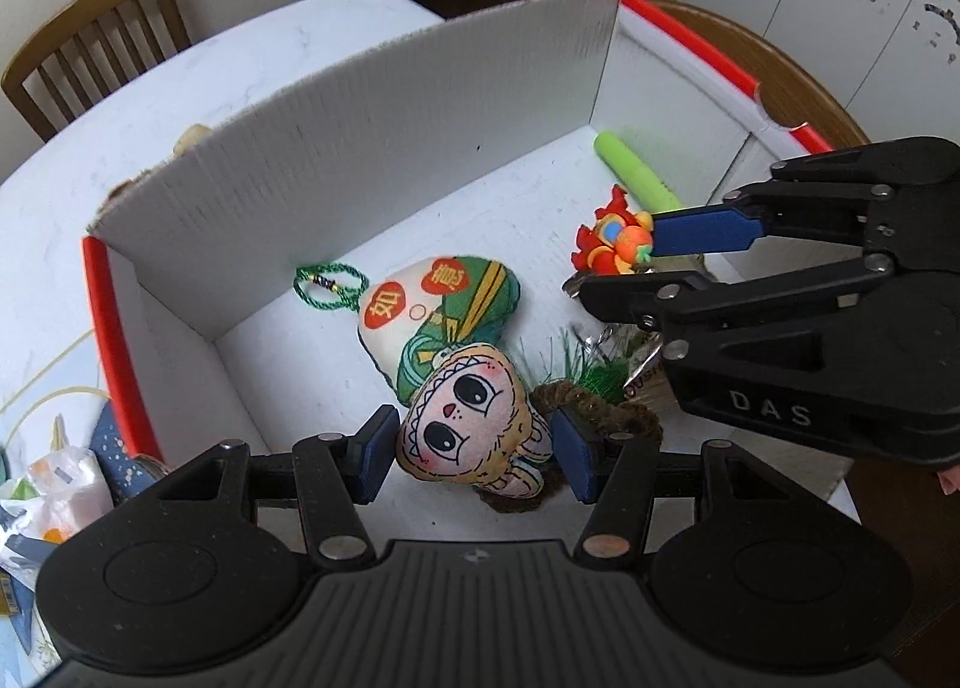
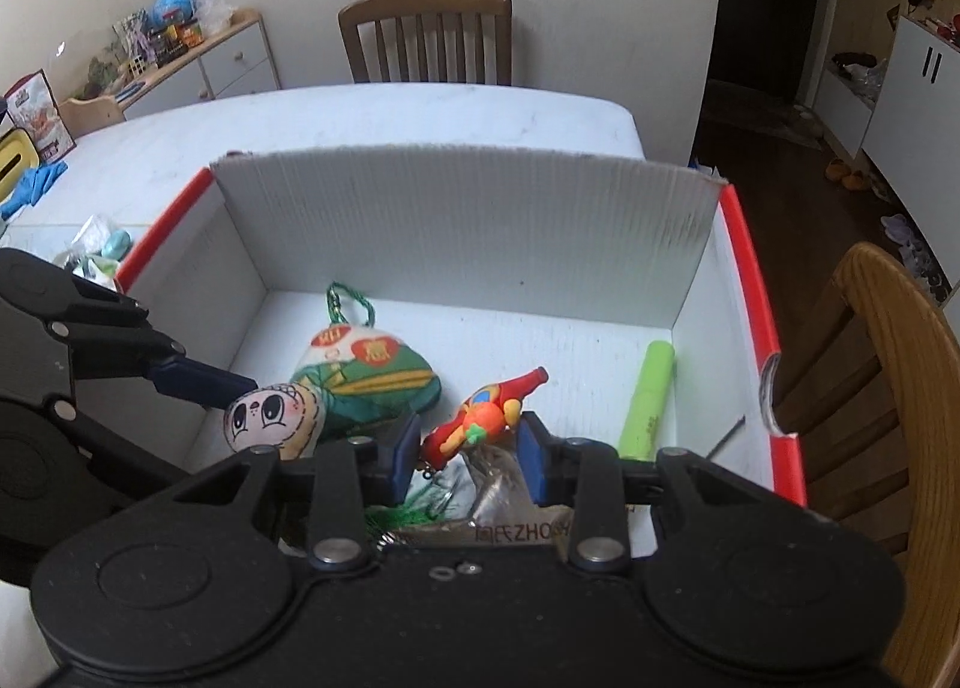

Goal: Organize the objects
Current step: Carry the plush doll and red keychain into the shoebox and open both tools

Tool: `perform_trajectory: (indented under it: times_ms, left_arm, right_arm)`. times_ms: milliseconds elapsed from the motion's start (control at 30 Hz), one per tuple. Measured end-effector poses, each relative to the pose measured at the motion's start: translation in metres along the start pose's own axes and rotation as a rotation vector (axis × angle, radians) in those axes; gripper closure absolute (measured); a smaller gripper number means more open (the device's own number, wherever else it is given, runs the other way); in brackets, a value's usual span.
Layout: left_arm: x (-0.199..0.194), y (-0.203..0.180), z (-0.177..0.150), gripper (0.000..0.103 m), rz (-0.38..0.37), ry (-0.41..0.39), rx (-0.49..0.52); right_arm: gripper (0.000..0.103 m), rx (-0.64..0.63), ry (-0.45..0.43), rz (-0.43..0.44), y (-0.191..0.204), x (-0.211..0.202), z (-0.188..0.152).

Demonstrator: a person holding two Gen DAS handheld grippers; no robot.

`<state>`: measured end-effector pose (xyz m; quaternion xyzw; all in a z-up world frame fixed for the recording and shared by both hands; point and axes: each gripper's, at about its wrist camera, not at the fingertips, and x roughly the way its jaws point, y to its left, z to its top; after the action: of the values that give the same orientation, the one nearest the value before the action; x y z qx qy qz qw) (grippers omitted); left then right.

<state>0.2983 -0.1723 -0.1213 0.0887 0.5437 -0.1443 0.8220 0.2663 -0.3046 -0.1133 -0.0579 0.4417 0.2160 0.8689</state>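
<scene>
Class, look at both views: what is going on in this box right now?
A person works two handheld grippers inside a white box with red edges. The left gripper is open, its fingers either side of a plush doll's head. The right gripper is open around a red toy figure. A green tube lies by the right wall.

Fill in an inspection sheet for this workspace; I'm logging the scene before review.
Surface: white table carrying an open white box with red edges.
Job's things: in the box, a plush doll, a red figurine, a green tube.
Clutter: packets beside the box.
Grippers: left gripper open around the doll's head; right gripper open around the figurine.
Cables: nothing seen.
Surroundings: wooden chairs, cabinets.
</scene>
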Motion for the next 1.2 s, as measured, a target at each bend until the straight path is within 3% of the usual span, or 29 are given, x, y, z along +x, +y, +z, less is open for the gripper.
perform_trajectory:
  times_ms: [267, 533, 800, 1200]
  left_arm:
    - [0.009, -0.004, 0.002, 0.047, 0.003, 0.034, 0.0]
    - [0.004, -0.002, 0.004, 0.044, -0.003, 0.016, -0.028]
    - [-0.016, -0.002, -0.002, 0.044, 0.007, -0.045, -0.031]
    - [-0.066, 0.019, -0.021, 0.043, 0.005, -0.183, -0.116]
  right_arm:
    - [0.067, -0.007, 0.012, 0.024, -0.005, 0.001, 0.0]
    - [0.055, 0.014, 0.004, 0.044, -0.009, -0.004, 0.004]
    - [0.043, 0.028, -0.041, 0.06, -0.01, -0.022, 0.006]
    - [0.036, 0.019, -0.111, 0.097, 0.005, -0.058, 0.008]
